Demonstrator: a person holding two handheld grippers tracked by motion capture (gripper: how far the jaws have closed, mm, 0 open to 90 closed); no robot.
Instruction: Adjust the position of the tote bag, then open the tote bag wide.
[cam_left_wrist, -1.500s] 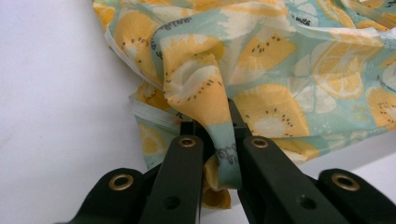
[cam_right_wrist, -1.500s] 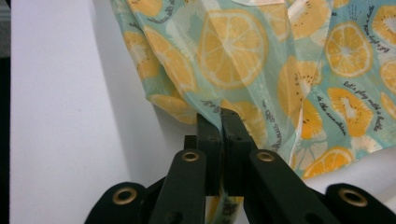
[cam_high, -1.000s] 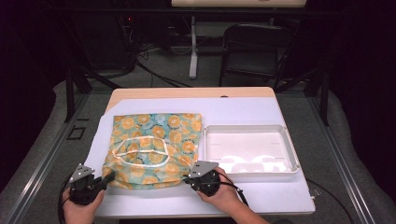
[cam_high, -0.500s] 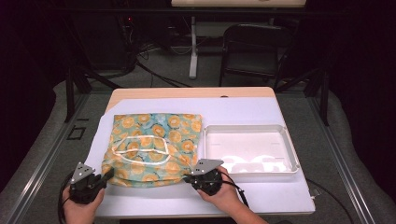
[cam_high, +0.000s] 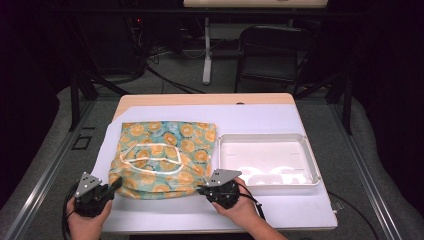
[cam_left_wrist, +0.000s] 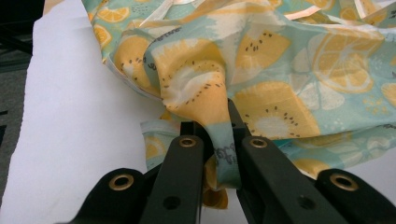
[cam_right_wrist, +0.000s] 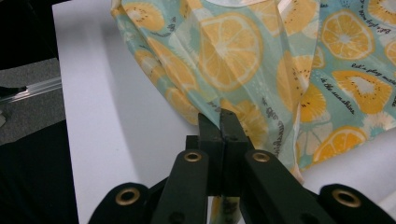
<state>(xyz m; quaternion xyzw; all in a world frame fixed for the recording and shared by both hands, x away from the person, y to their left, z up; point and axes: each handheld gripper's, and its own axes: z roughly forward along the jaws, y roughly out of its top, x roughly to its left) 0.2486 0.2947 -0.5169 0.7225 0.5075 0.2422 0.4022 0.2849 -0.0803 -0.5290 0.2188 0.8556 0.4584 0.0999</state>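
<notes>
Item: citrus-print fabric bag (cam_high: 165, 157), lower centre-left, near corners pinched by left gripper (cam_high: 111, 187) and right gripper (cam_high: 201, 189) fingers; step judged folding, next an even lift toward frame top.

Cloth (cam_high: 165, 157) and tray (cam_high: 310, 150) on table (cam_high: 280, 210)

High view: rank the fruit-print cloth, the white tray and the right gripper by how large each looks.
1. fruit-print cloth and white tray: look about alike, the cloth perhaps slightly larger, so unranked.
2. right gripper: clearly smallest, though nearest the camera.
</notes>
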